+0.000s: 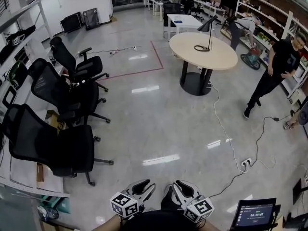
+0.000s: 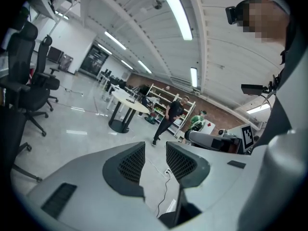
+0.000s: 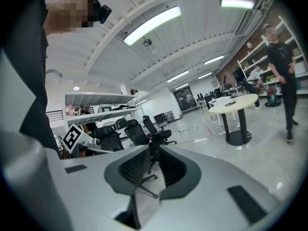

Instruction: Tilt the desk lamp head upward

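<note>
The round bench stands far across the floor, with the desk lamp on it. The left gripper and right gripper sit by the body, fingers apart and empty. Walk close first, then steady the lamp's base and lift its head gently.

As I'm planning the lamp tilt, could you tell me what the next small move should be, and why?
Probably step forward toward the round table, minding the floor cable. The desk lamp stands on it, far across the floor, while the left gripper and right gripper sit close to the body, jaws apart and empty, so neither can reach the lamp head.
</note>
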